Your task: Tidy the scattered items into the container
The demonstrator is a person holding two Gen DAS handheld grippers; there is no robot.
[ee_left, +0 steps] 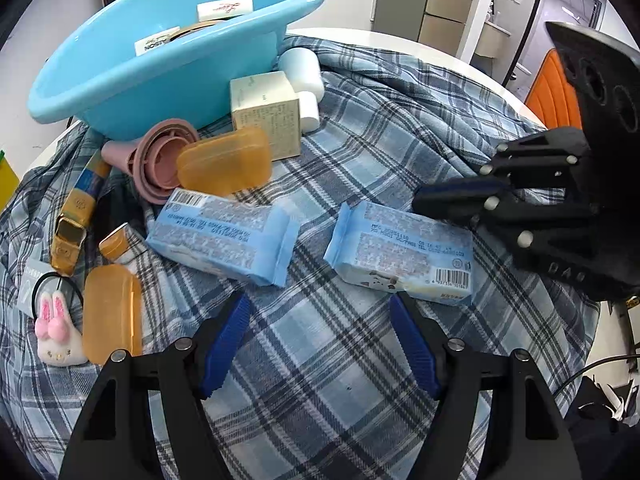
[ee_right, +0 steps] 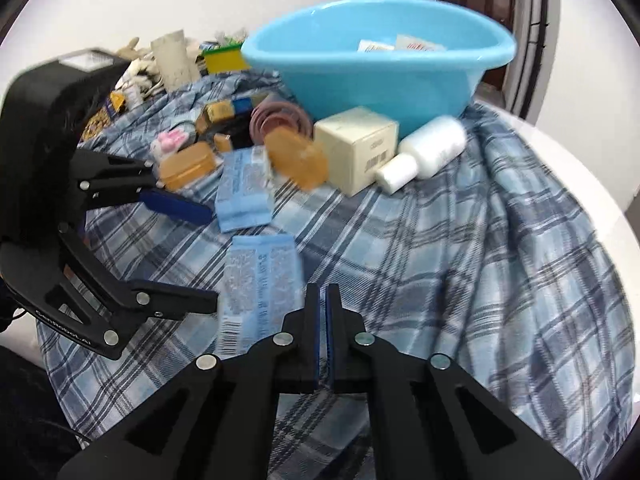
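A blue plastic basin [ee_left: 120, 76] [ee_right: 400, 88] stands at the back of a plaid cloth and holds small white boxes. Two blue tissue packs lie on the cloth: one [ee_left: 224, 236] [ee_right: 244, 188] nearer the basin, one [ee_left: 404, 256] [ee_right: 260, 280] nearer me. My left gripper [ee_left: 320, 312] [ee_right: 212, 256] is open and empty, just short of the two packs. My right gripper [ee_right: 322, 292] [ee_left: 424, 202] is shut and empty, beside the nearer pack's edge.
Scattered by the basin are a cream box [ee_left: 268, 116], a white bottle [ee_left: 304, 76], a pink funnel [ee_left: 160, 160], two orange cases [ee_left: 224, 164] [ee_left: 112, 312], a bunny hair tie [ee_left: 56, 328] and gold tubes [ee_left: 74, 216]. An orange chair [ee_left: 556, 96] stands beyond the table.
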